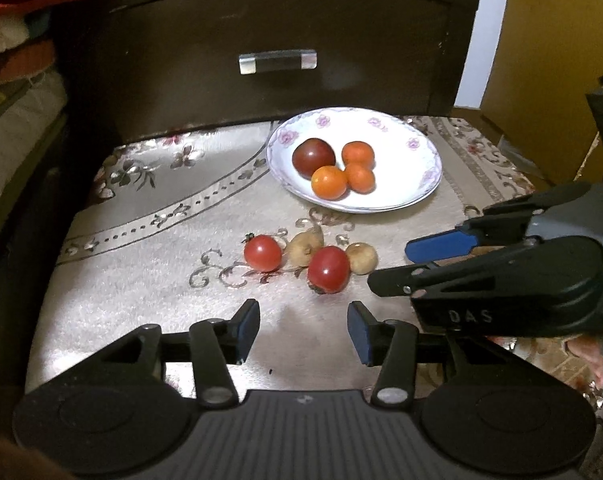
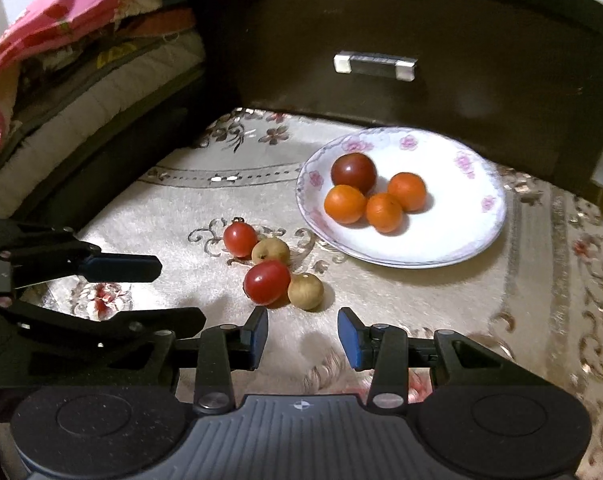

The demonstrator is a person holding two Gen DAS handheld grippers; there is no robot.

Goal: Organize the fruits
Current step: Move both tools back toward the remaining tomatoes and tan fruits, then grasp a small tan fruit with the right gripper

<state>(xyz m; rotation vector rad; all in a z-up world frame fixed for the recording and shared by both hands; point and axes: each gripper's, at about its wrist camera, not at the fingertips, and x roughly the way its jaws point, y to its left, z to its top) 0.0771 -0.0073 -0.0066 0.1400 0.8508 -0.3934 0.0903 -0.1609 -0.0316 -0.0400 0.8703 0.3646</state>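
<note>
Left wrist view looks over a tabletop [image 1: 149,280] covered with a cream floral cloth, in front of a dark wooden drawer front [image 1: 261,60] with a clear bar handle [image 1: 277,61]. The left tongs [image 1: 303,330] are released, their blue pads spread apart and grasping nothing, low over the cloth just short of the loose fruit. The right tongs [image 1: 397,266] come in from the right, also released and empty, their tips near the nearer tan fruit.

Four loose pieces lie clustered on the cloth: a small red round tomato [image 1: 262,253] at the left, a larger red tomato [image 1: 328,269] nearest the camera, a tan round fruit with a stem end [image 1: 304,246] between them, and a second tan round fruit [image 1: 361,258] touching the larger tomato's right side.

Behind the cluster sits a white shallow plate with pink flower print [image 1: 417,148]. It holds a dark maroon round fruit [image 1: 313,157] and three small orange round fruits [image 1: 329,182], all bunched together.
</note>
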